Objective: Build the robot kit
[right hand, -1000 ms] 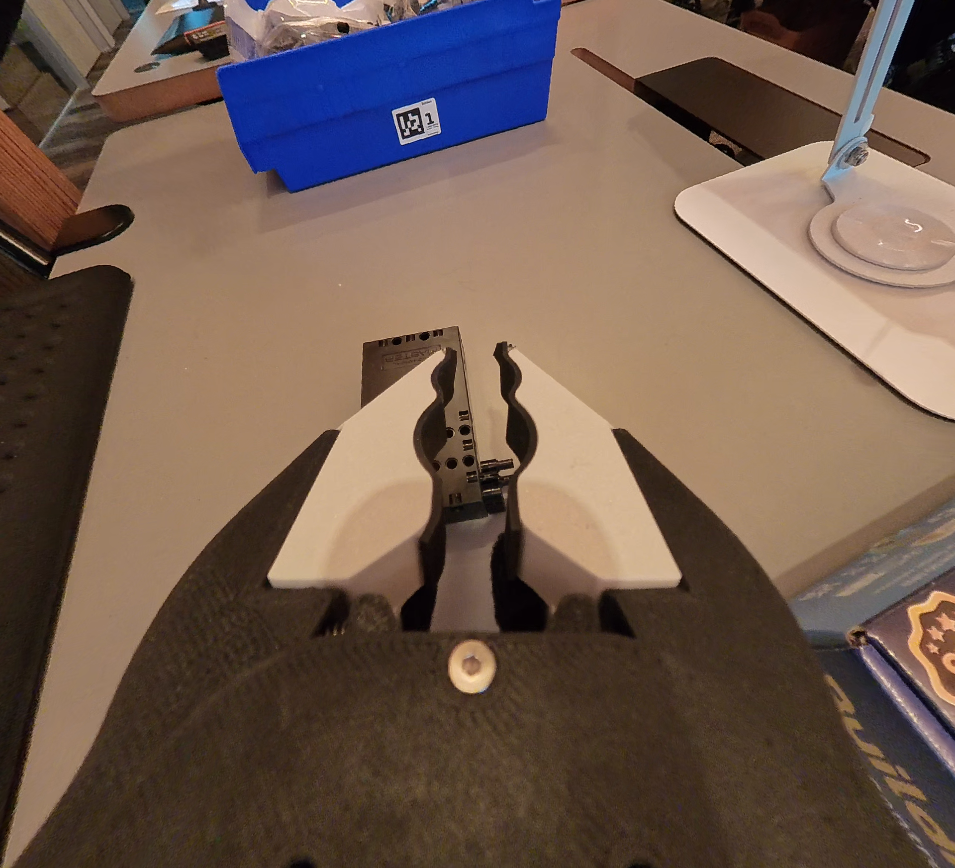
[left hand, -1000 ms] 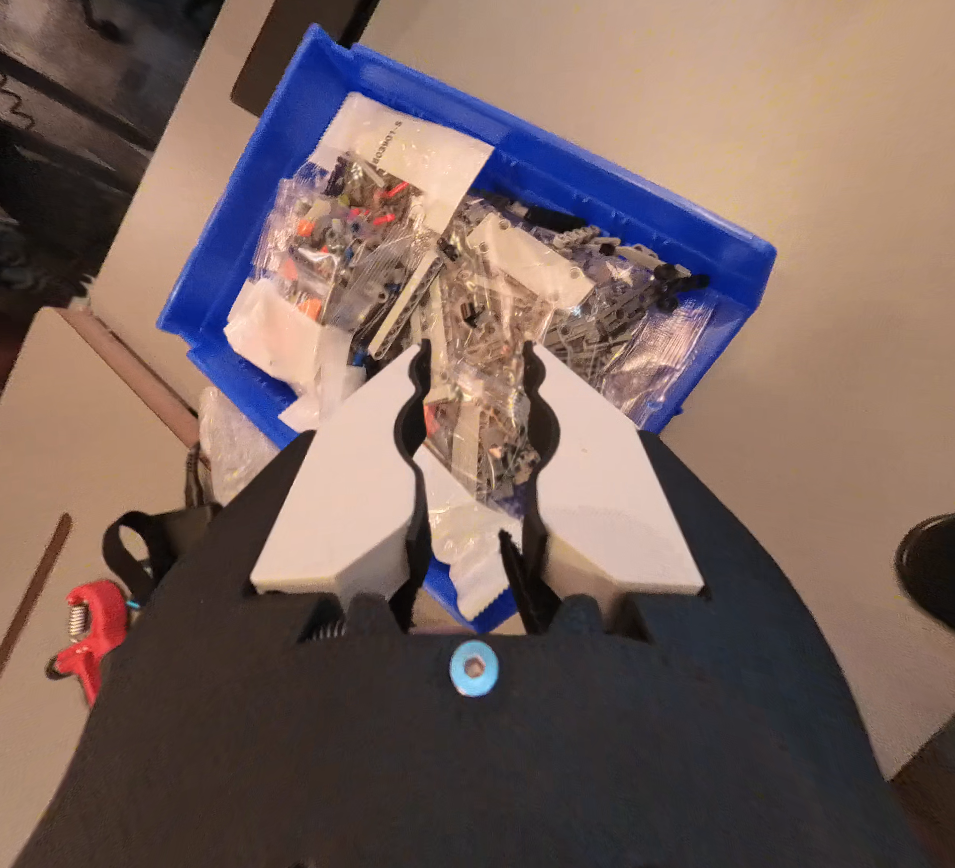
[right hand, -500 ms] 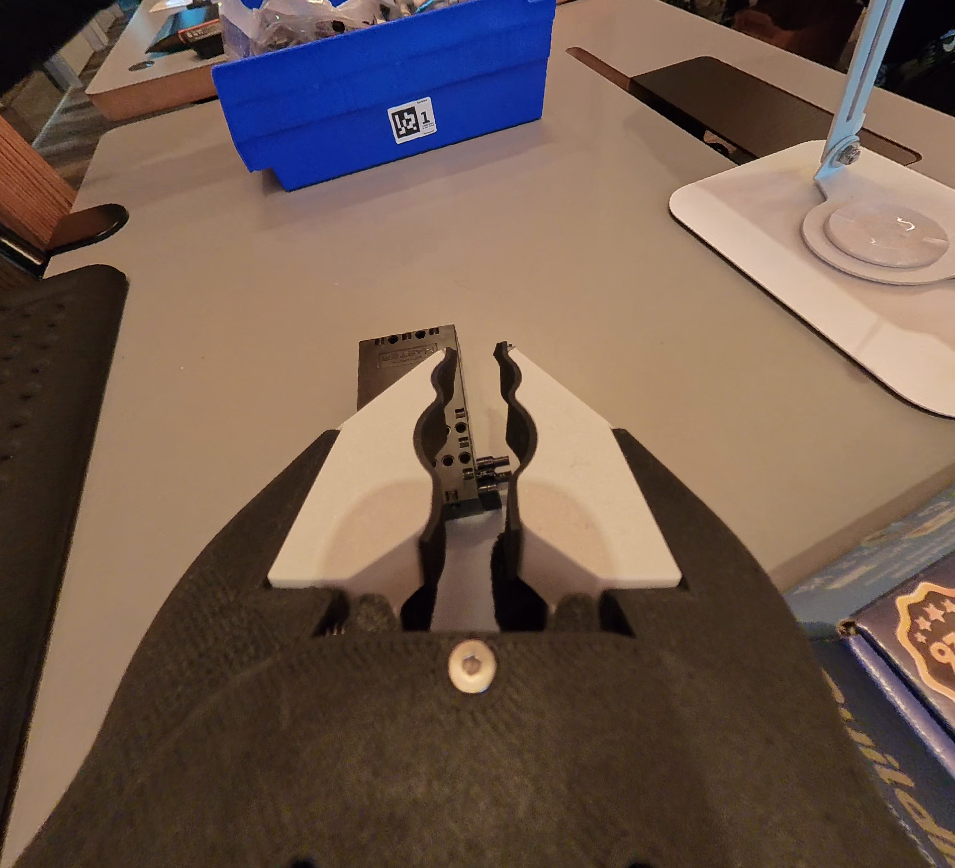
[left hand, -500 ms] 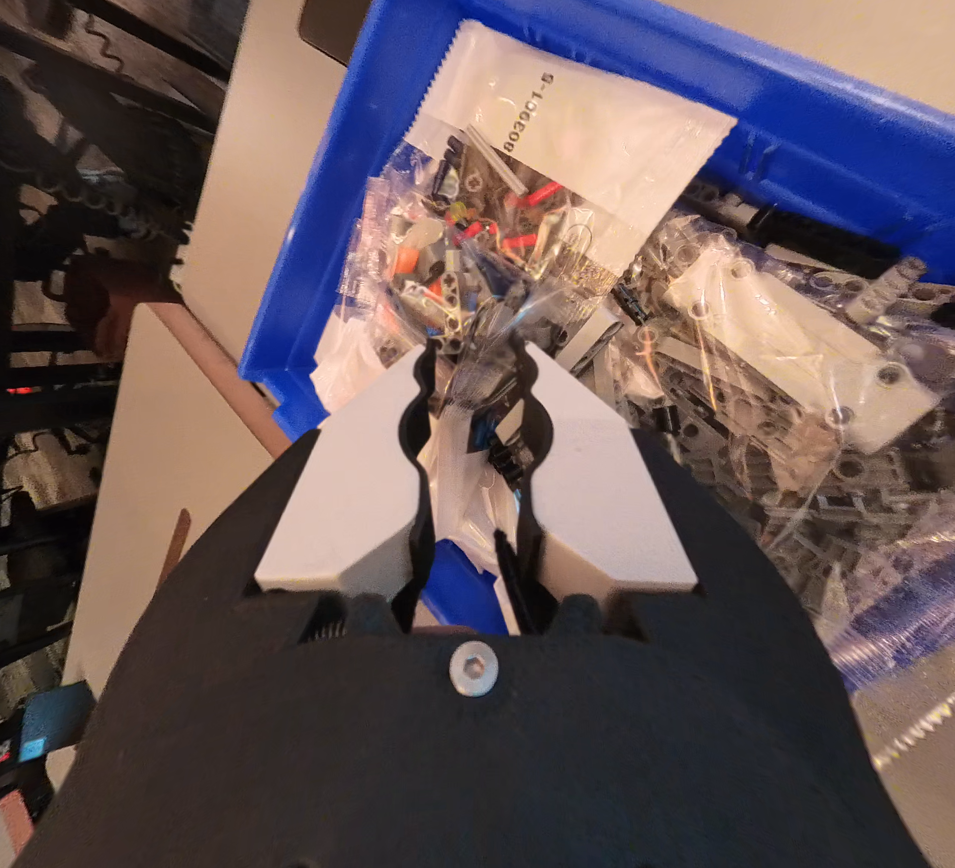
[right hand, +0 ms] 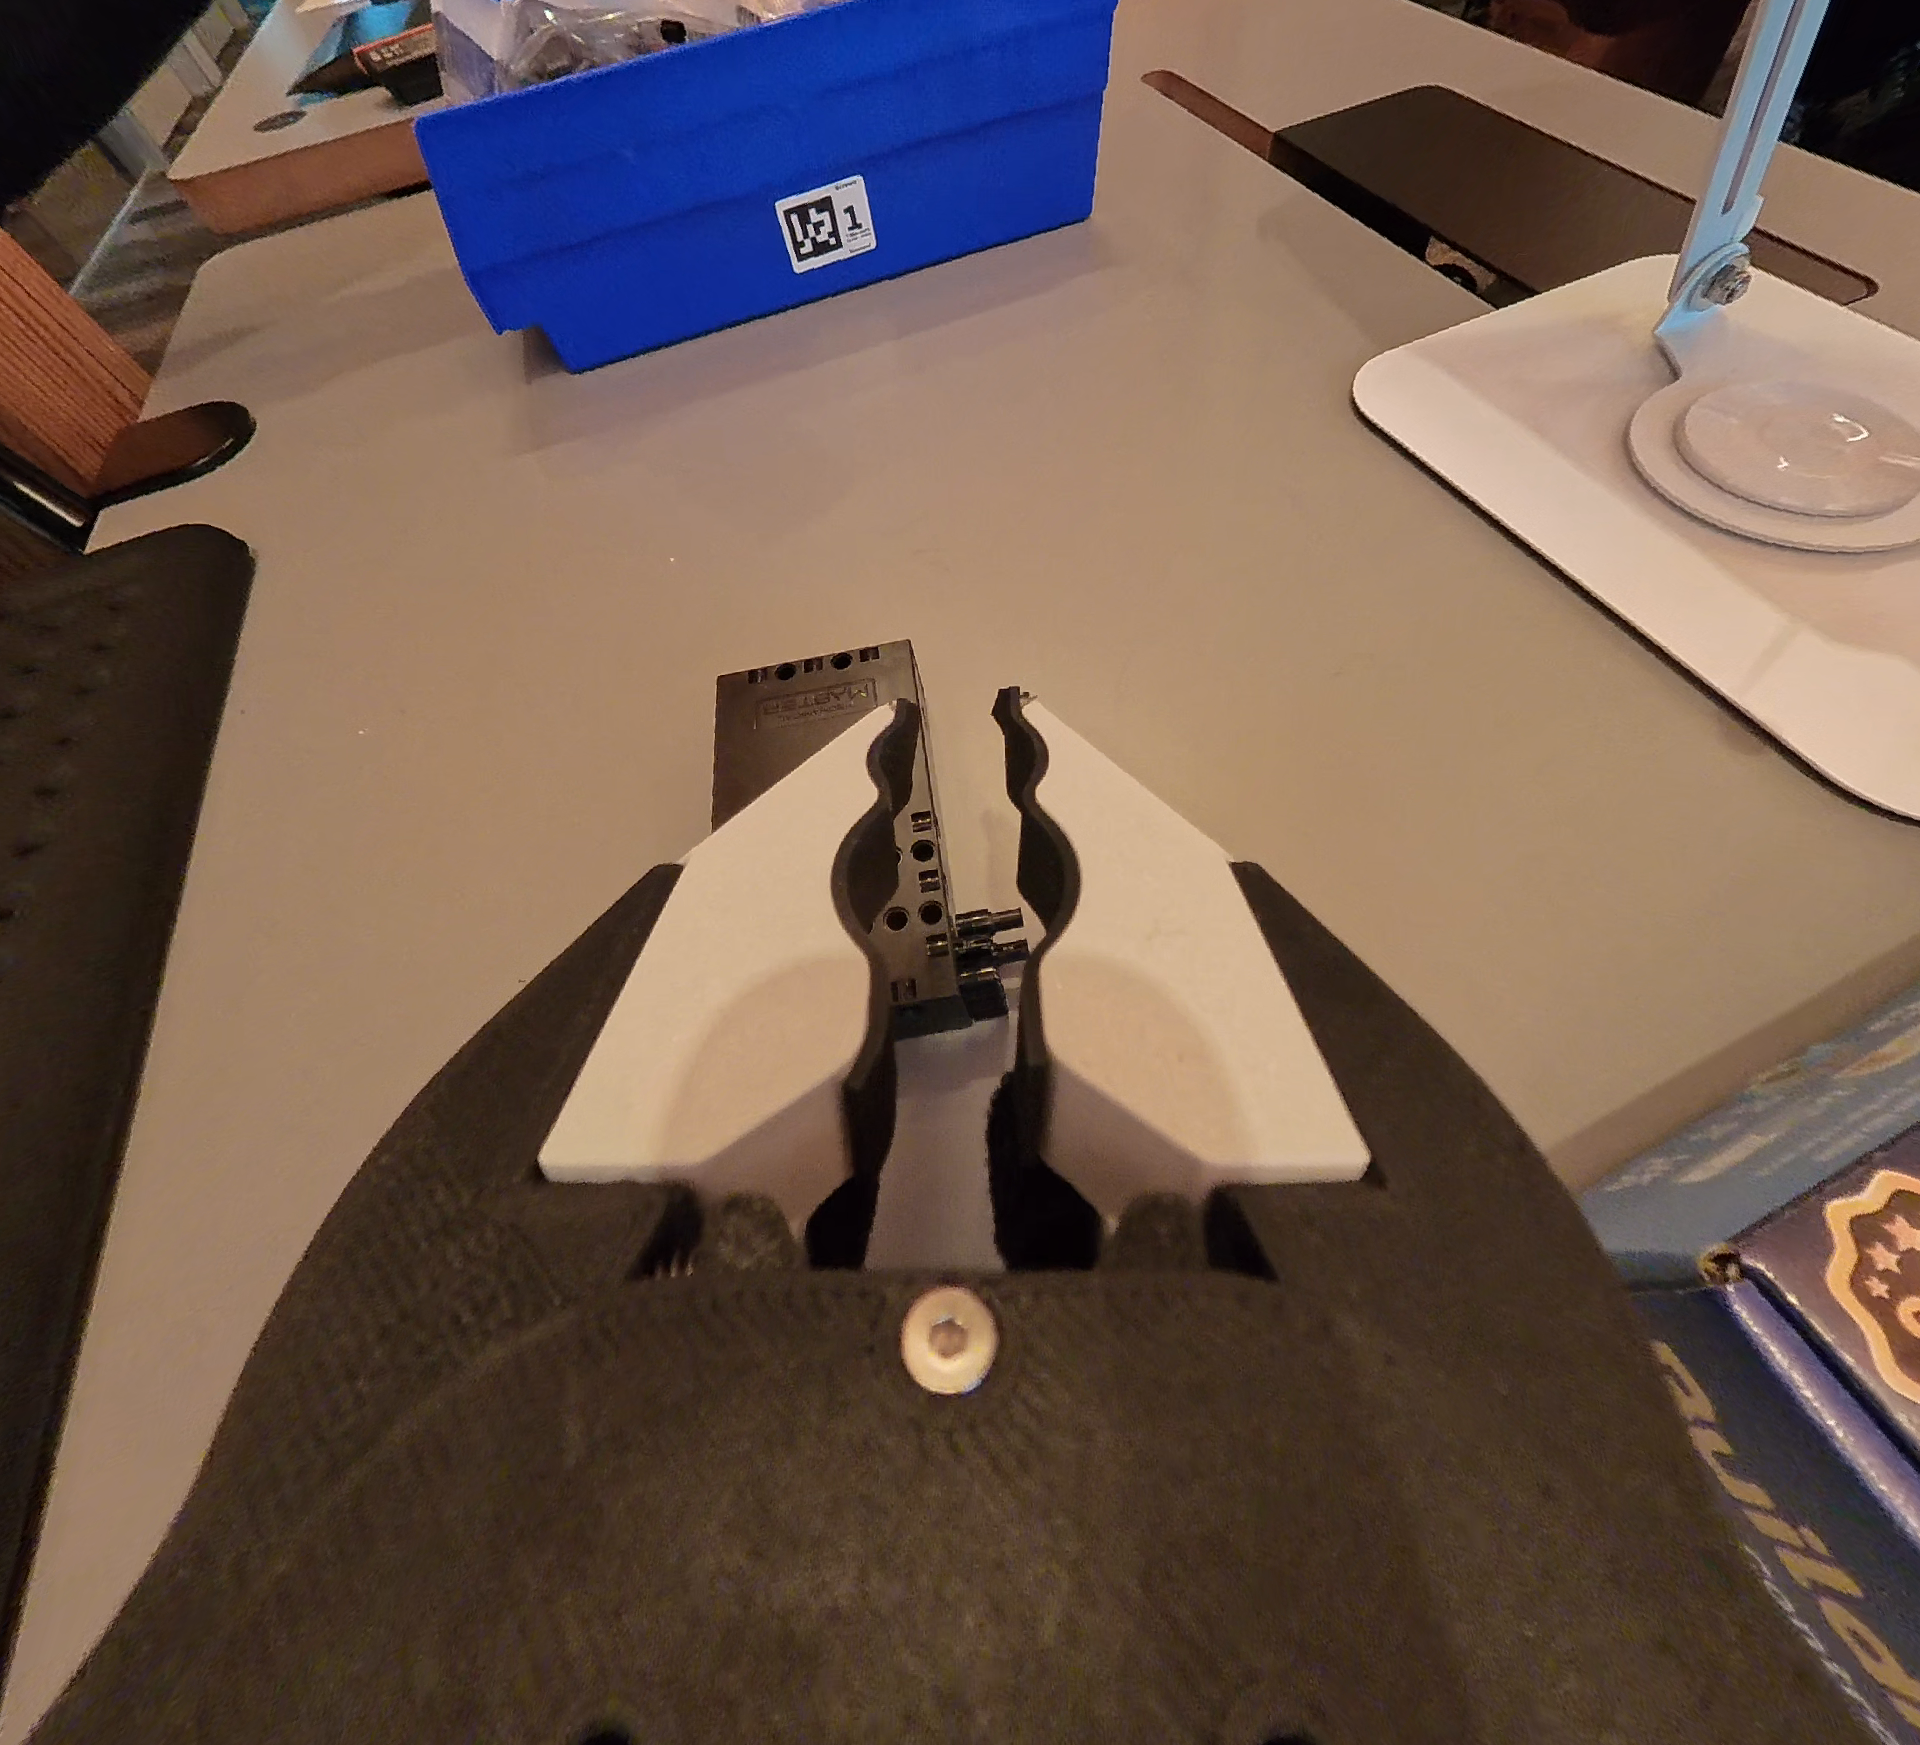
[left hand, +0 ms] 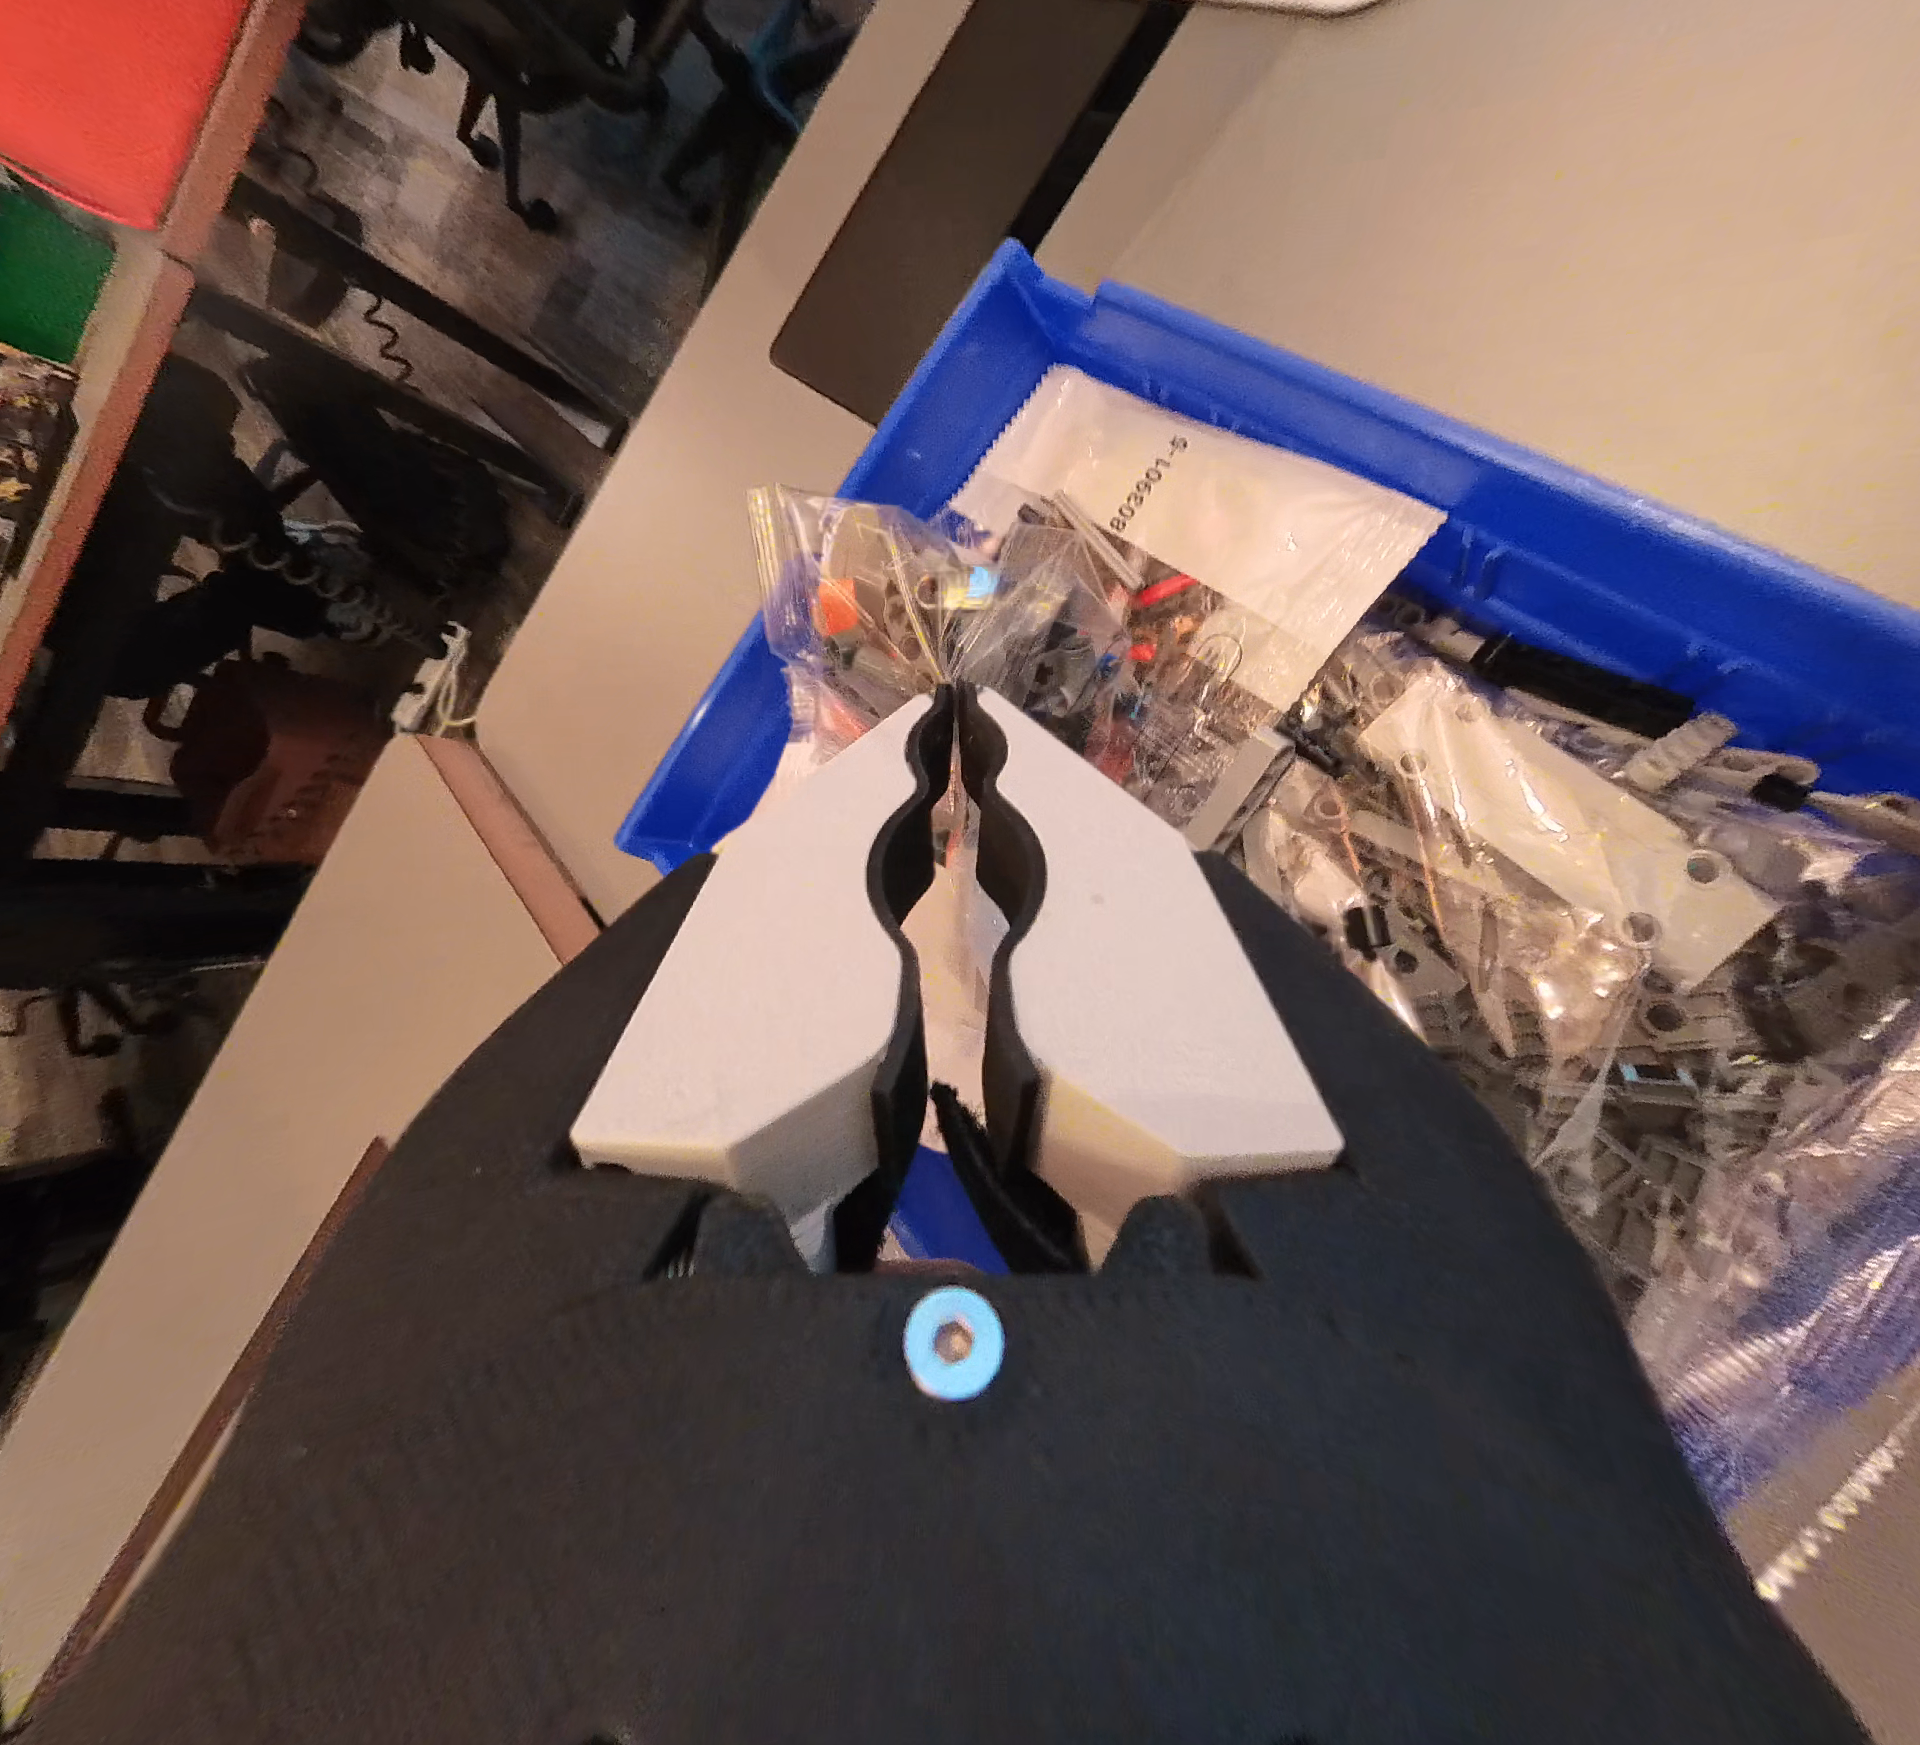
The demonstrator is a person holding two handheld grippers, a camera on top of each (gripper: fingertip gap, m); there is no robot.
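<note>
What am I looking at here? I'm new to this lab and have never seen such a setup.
There is no robot arm: a person holds a two-finger gripper in each hand, and each carries a camera looking along its fingers. In the left wrist view, the left gripper is shut on a clear bag of small parts, lifted above a blue bin full of similar bags. In the right wrist view, the right gripper sits low over the grey table; a black block with holes lies between its fingers, which stand apart around it. The same bin shows farther off, with a white stand base to the right.
</note>
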